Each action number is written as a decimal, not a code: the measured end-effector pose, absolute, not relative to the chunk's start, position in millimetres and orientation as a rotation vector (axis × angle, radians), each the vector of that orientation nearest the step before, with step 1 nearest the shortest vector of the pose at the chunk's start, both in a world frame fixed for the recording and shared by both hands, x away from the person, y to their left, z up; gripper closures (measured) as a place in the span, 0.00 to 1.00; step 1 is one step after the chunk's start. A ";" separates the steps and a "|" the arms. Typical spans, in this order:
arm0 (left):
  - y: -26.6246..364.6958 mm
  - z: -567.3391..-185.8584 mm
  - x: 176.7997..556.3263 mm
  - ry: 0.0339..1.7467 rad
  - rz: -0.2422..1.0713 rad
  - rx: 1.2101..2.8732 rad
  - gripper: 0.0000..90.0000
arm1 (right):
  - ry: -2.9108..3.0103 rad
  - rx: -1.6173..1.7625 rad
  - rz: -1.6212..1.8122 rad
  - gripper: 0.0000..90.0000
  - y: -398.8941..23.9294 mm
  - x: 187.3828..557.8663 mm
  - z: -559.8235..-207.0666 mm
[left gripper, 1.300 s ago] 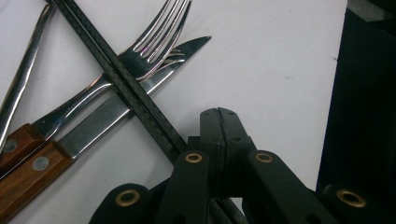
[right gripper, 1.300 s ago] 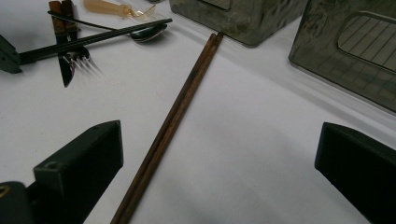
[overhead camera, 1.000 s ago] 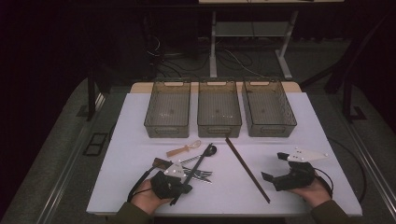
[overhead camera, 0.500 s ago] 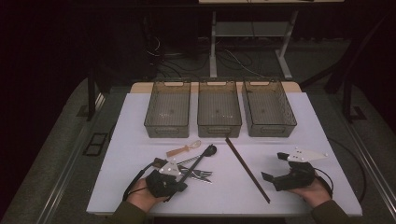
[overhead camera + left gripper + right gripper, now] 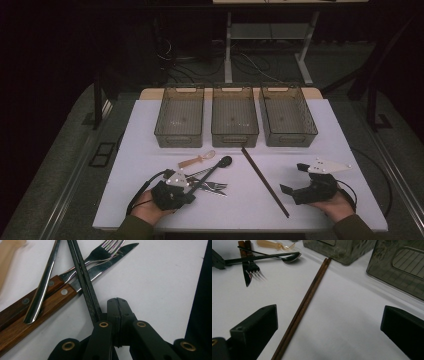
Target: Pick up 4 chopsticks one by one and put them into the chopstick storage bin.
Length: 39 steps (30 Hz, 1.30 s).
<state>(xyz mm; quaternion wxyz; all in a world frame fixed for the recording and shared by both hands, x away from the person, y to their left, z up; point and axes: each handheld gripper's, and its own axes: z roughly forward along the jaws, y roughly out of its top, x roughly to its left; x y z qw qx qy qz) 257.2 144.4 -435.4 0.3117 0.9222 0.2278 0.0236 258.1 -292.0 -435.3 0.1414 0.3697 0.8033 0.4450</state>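
In the left gripper view the near ends of the black chopsticks (image 5: 85,287) are hidden behind the closed jaws of the left gripper (image 5: 117,301); whether they are touched cannot be told. The wooden handles of the knife (image 5: 37,307) and fork (image 5: 105,252) are cut off by the left edge. In the right gripper view the brown chopsticks (image 5: 304,305) are cut by the bottom edge, and the tray (image 5: 402,267) by the right edge.
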 end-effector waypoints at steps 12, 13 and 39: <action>153.5 -434.0 259.1 0.642 0.085 2.439 1.00 | 2.317 1.065 1.286 0.01 -292.3 258.2 -435.2; 153.9 -434.0 259.1 0.644 0.087 2.439 1.00 | 2.317 1.065 1.287 0.01 -292.3 258.2 -435.2; 167.4 -432.7 264.0 0.704 0.112 2.422 0.99 | 2.317 1.061 1.288 0.01 -292.5 258.2 -435.1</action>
